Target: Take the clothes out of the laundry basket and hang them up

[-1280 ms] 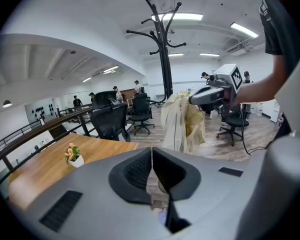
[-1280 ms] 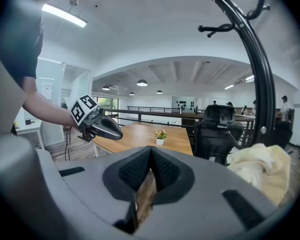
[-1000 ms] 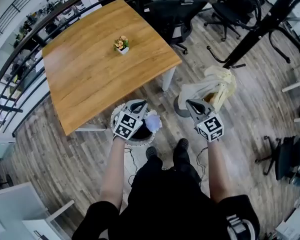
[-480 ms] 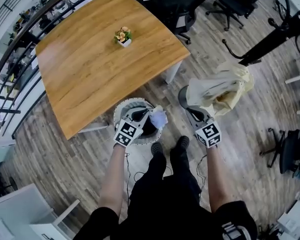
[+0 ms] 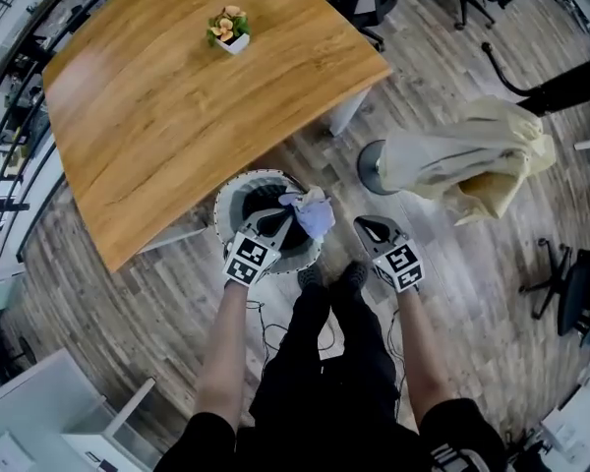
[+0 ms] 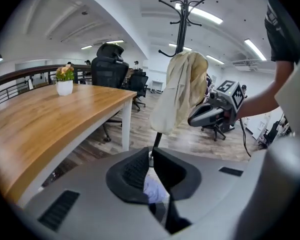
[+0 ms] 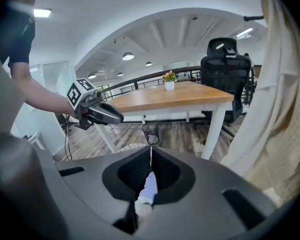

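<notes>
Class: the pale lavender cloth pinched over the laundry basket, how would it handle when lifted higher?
The pale lavender cloth looks floppy: it bunches and droops from the left hand-held gripper, which is shut on it. It is probably light, since one small pinch seems to hold it by the round white laundry basket. It may snag on that rim.

Your left gripper (image 6: 151, 156): jaws closed on a pale cloth (image 6: 156, 190). Ahead, a cream garment (image 6: 182, 91) hangs on the coat rack (image 6: 182, 14), with your right gripper (image 6: 191, 120) just beside it. Bench (image 6: 50, 119) at left, potted plant (image 6: 65, 80) on it.
</notes>
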`<state>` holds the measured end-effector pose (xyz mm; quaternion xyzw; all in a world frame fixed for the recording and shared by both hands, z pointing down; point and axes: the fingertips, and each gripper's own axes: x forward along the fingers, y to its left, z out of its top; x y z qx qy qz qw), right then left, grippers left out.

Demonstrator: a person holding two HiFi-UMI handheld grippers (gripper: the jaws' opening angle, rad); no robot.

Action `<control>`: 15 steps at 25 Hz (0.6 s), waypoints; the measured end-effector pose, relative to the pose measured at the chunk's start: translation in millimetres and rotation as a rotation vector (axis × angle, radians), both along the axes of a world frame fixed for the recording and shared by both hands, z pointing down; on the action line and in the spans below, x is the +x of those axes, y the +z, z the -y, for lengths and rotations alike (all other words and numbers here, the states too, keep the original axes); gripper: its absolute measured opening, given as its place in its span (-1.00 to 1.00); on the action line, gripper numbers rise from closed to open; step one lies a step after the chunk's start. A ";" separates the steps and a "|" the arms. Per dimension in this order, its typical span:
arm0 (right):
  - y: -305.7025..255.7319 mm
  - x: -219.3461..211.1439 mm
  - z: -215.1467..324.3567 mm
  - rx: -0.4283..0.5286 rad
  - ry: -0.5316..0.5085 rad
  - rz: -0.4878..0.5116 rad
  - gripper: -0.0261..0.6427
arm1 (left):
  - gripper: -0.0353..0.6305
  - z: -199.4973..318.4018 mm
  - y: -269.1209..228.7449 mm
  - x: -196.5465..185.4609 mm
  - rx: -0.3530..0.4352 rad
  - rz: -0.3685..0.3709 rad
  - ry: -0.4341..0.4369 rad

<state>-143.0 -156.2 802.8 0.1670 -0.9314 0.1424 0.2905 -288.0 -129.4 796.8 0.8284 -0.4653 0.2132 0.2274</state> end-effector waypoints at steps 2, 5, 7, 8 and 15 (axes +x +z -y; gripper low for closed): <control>26.9 -4.0 -6.1 -0.017 -0.021 -0.009 -0.87 | -0.81 0.9 22.1 0.1 -0.006 0.006 -0.005; 70.0 -8.3 -13.1 -0.028 -0.058 -0.021 -0.83 | -0.80 -0.2 62.6 2.0 -0.013 0.049 0.013; 99.1 -9.9 -15.6 -0.029 -0.077 -0.029 -0.80 | -0.79 -3.6 97.1 4.4 -0.028 0.103 0.054; 113.0 -11.1 -17.1 -0.030 -0.090 -0.038 -0.76 | -0.77 -5.4 115.4 6.3 -0.040 0.128 0.078; 220.4 -14.1 -37.8 -0.017 -0.233 -0.153 -0.59 | -0.52 -7.8 219.8 23.5 -0.111 0.158 0.140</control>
